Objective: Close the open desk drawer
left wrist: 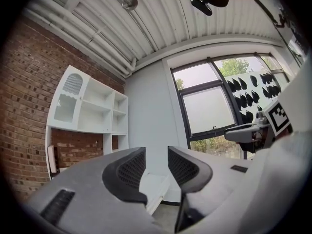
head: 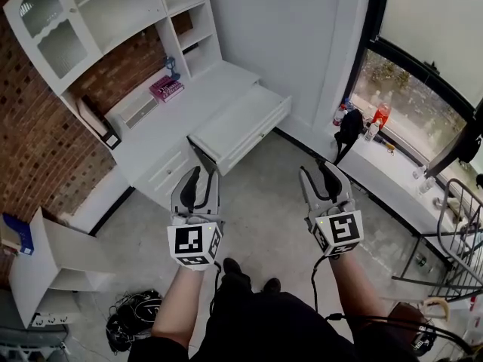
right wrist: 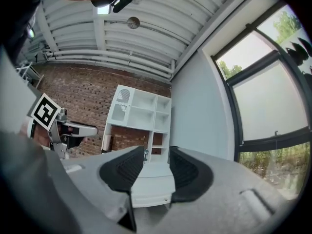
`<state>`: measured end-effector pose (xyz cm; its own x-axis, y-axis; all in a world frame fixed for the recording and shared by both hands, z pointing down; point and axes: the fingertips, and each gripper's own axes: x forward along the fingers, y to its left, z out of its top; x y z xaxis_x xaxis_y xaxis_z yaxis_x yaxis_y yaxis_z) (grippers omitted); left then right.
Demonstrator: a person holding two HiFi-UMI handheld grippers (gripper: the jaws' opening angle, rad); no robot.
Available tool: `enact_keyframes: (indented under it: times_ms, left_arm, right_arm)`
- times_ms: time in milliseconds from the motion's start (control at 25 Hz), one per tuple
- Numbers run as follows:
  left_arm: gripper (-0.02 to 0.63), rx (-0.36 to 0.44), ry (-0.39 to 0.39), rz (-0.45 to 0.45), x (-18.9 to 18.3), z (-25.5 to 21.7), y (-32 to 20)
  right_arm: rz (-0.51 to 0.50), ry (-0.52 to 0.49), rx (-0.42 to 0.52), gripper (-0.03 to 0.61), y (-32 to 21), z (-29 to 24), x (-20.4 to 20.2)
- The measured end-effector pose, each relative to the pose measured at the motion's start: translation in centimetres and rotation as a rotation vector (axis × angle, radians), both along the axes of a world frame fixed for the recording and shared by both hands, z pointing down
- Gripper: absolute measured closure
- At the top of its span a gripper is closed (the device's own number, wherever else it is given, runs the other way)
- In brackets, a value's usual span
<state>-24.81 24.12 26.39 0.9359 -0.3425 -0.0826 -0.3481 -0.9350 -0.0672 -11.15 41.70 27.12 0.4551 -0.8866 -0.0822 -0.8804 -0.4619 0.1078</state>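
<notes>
The white desk (head: 162, 130) stands against the brick wall, and its wide drawer (head: 241, 123) is pulled out toward the room. My left gripper (head: 202, 173) hovers level, short of the drawer's near corner, with its jaws apart and nothing between them. My right gripper (head: 318, 170) floats to the right of the drawer, also open and empty. In the left gripper view the left gripper (left wrist: 156, 167) frames the drawer (left wrist: 155, 186) in its gap. In the right gripper view the right gripper (right wrist: 157, 167) looks straight at the drawer front (right wrist: 152, 189).
A white hutch (head: 113, 13) tops the desk, with a pink box (head: 166, 89) on the surface. Bottles (head: 375, 119) stand on the window sill at right. A low white shelf unit (head: 45, 262) and cables (head: 132, 326) lie at lower left. A metal rack (head: 453, 232) is at right.
</notes>
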Motion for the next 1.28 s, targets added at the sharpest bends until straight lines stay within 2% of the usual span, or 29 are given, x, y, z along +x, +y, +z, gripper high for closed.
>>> enact_keyframes:
  times_ms: [40, 80, 120, 440, 800, 1280]
  left_arm:
    - [0.446, 0.001, -0.006, -0.005, 0.1, 0.1, -0.2]
    - [0.348, 0.001, -0.018, -0.009, 0.2, 0.3, -0.4]
    - [0.301, -0.002, -0.030, -0.009, 0.4, 0.6, -0.7]
    - [0.296, -0.041, -0.053, 0.016, 3.1, 2.8, -4.4]
    - [0.296, -0.117, -0.060, -0.021, 5.6, 6.3, -15.2]
    - [0.296, -0.174, -0.056, 0.018, 8.2, 9.0, -24.8]
  right_arm:
    - [-0.002, -0.004, -0.002, 0.406, -0.1, 0.1, 0.2]
    - [-0.004, -0.008, -0.004, 0.393, -0.2, 0.3, 0.4]
    - [-0.004, -0.012, -0.006, 0.390, -0.4, 0.6, 0.6]
    - [0.027, -0.058, -0.034, 0.381, -3.2, 3.0, 4.6]
    - [0.063, -0.051, -0.100, 0.376, -11.1, 3.7, 8.5]
    - [0.145, -0.071, -0.144, 0.380, -18.8, 4.4, 12.0]
